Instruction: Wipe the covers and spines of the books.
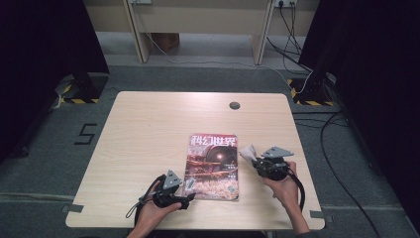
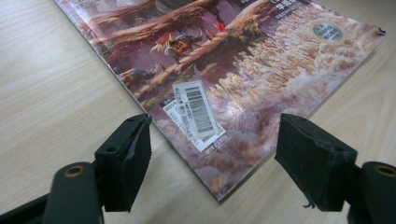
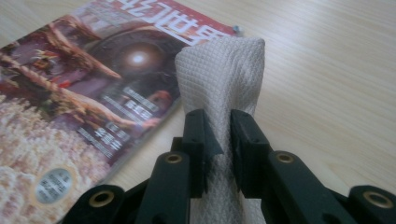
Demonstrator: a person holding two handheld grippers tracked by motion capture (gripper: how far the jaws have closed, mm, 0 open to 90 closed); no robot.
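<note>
A magazine [image 1: 213, 166] with a red and brown cover lies flat near the table's front edge. Its barcode corner [image 2: 195, 114] sits between the wide-apart jaws of my left gripper [image 2: 212, 156], which is open and low over the near left corner of the magazine [image 2: 233, 70]. My left gripper [image 1: 187, 194] is just left of that corner in the high view. My right gripper [image 3: 218, 140] is shut on a white textured cloth [image 3: 222, 74], which sticks up between the pads. It hovers right of the magazine [image 3: 79, 102], with the cloth [image 1: 247, 151] and my right gripper [image 1: 257, 161] beside the magazine's right edge.
The light wooden table [image 1: 148, 129] has a round grey cable port [image 1: 234, 105] near its far edge. Grey carpet surrounds it, with cables [image 1: 341, 163] on the floor to the right and a bench's legs [image 1: 138, 34] beyond.
</note>
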